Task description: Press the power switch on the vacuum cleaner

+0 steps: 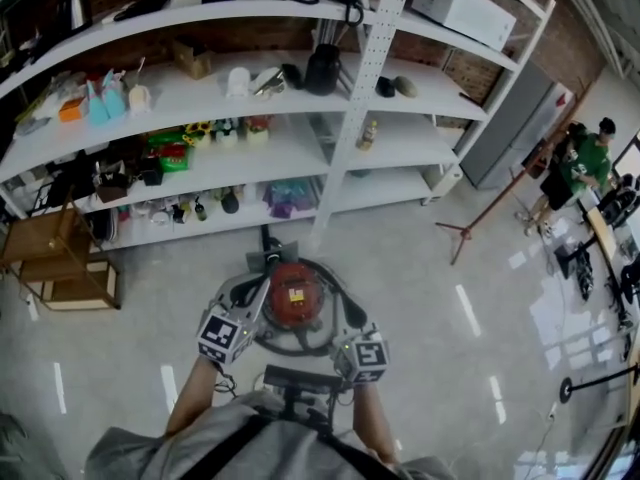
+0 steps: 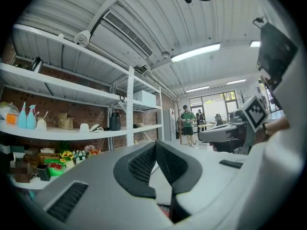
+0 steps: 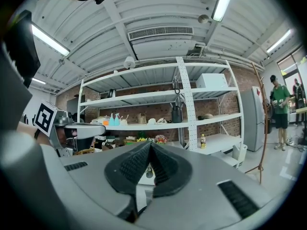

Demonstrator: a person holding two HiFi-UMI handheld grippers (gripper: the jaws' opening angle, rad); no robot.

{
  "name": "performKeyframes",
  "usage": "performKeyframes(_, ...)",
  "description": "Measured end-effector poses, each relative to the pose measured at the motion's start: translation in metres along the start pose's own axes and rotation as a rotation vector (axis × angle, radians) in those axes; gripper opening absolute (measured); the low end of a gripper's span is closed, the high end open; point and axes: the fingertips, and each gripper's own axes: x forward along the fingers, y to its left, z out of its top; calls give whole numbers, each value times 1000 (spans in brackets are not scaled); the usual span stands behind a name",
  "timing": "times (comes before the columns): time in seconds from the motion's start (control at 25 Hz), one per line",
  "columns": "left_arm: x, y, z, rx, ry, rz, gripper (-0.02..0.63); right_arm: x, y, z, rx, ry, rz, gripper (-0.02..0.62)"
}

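The vacuum cleaner (image 1: 295,296) is a round red canister with a grey hose looped around it, standing on the floor just in front of me. My left gripper (image 1: 248,298) hangs over its left side and my right gripper (image 1: 349,313) over its right side. Both point level toward the shelves, and their own views show shelves and ceiling, not the switch. In the left gripper view the left gripper (image 2: 154,143) has its black pads meeting at the tips with nothing between them. The right gripper (image 3: 149,144) looks the same in the right gripper view. The switch itself is not discernible.
A long white shelf rack (image 1: 370,98) full of bottles, toys and boxes runs across the far side. A wooden crate (image 1: 55,258) stands at the left. A grey cabinet (image 1: 510,118), a thin stand (image 1: 490,203) and a person in green (image 1: 585,163) are at the right.
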Motion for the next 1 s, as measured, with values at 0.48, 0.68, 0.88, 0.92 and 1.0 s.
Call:
performKeyframes(0.48, -12, 7, -4, -5, -1, 7, 8, 4, 13, -8, 0, 7, 20, 2)
performKeyframes(0.68, -13, 8, -1, -7, -10, 4, 8, 5, 17, -8, -14, 4, 24, 2)
performKeyframes(0.88, -11, 9, 2, -5, -15, -2, 8, 6, 19, -9, -16, 11, 25, 2)
performKeyframes(0.92, -10, 10, 2, -5, -14, -2, 8, 7, 19, -8, -18, 12, 26, 2)
performKeyframes(1.0, -9, 10, 2, -9, -14, -3, 8, 7, 19, -9, -23, 12, 27, 2)
